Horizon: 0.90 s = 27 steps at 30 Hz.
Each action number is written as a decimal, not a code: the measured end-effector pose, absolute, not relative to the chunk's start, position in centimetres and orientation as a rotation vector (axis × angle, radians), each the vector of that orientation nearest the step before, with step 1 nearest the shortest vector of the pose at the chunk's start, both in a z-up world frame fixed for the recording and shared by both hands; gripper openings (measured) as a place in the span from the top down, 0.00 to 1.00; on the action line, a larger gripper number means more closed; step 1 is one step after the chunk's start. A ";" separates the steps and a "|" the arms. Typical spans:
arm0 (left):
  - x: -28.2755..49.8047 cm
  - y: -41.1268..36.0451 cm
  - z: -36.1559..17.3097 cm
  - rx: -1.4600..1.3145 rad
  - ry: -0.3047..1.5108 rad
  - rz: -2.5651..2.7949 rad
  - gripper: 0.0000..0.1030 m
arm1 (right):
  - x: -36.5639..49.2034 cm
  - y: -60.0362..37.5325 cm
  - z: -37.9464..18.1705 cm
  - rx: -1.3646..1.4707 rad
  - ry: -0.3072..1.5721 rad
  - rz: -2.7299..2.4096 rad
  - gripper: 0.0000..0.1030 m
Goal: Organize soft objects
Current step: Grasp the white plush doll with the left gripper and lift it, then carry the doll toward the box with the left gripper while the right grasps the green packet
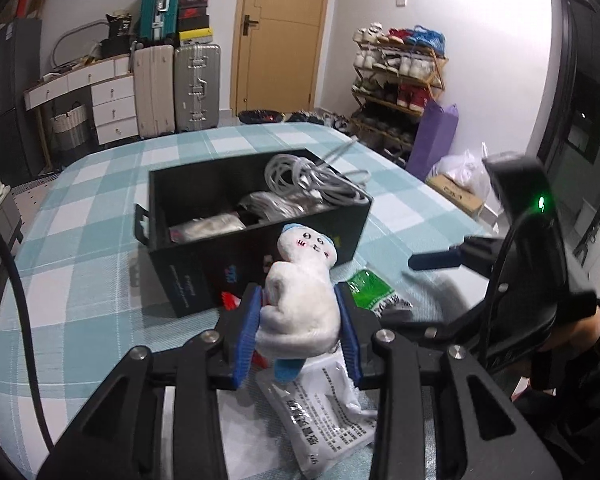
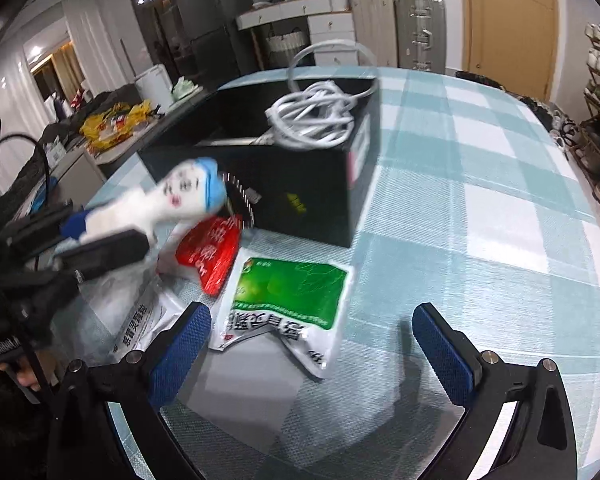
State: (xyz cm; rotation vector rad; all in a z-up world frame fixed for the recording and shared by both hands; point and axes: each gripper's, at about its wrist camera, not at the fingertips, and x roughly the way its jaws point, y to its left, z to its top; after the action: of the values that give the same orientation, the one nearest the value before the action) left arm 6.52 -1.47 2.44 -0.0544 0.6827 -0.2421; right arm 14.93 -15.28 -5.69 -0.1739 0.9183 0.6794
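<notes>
At the near edge of the left wrist view, the left gripper (image 1: 300, 320) has its blue-padded fingers (image 1: 246, 336) clenched on a white plush toy (image 1: 300, 304), pressing it at the body from both sides; the toy's head, with a stitched face and a light-blue cap, points away from the camera toward the box, and a light-blue foot hangs below the pads. The toy is lifted clear of the tabletop (image 1: 80, 280), which is covered in a teal-and-white checked cloth. Directly beneath the toy lies a white printed packet (image 1: 324, 412), and just beside it a red packet (image 2: 210, 256) and a green-and-white packet (image 2: 288, 300), all flat on the cloth in front of the box. In the right wrist view, the right gripper (image 2: 312, 344) hangs over the green-and-white packet with its fingers spread wide and nothing between them. Beyond the packets stands an open black box (image 1: 256, 216), divided lengthwise by a partition: the far compartment holds a coil of white cable (image 1: 320, 180) that rises above the rim, along with silver-grey packets (image 1: 268, 204). Farther back, against the wall, stand two upright suitcases (image 1: 178, 88), a white chest of drawers (image 1: 112, 100), a wooden door (image 1: 284, 32) and a loaded shoe rack (image 1: 400, 76).
</notes>
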 end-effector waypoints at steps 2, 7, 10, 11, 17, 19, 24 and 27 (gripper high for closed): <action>6.3 -0.8 2.8 -0.073 0.669 -0.240 0.66 | 14.9 -14.6 -5.9 -0.192 0.927 0.688 0.00; 6.1 -0.1 3.4 -0.095 0.645 -0.224 0.66 | 14.8 -13.1 -6.7 -0.254 0.939 0.670 0.01; 6.0 0.2 3.6 -0.093 0.638 -0.213 0.66 | 14.9 -12.8 -6.9 -0.272 0.938 0.651 0.01; 5.9 0.4 3.6 -0.096 0.637 -0.216 0.66 | 14.9 -12.8 -7.0 -0.273 0.937 0.648 0.01; 5.8 0.6 3.8 -0.098 0.633 -0.200 0.66 | 15.1 -12.4 -7.1 -0.311 0.924 0.618 0.07; 5.8 0.6 3.8 -0.100 0.632 -0.197 0.66 | 14.8 -12.5 -7.0 -0.311 0.917 0.624 0.10; 5.9 0.9 4.0 -0.103 0.627 -0.186 0.66 | 14.5 -13.1 -6.7 -0.313 0.903 0.641 0.30; 5.9 1.2 4.3 -0.107 0.617 -0.182 0.66 | 14.4 -13.7 -6.5 -0.296 0.896 0.651 0.37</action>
State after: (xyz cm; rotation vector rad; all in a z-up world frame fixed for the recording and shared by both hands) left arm 5.88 1.16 4.34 -0.1075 0.6169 -0.1819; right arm 14.42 -13.66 -6.50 -0.2964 0.8963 0.6508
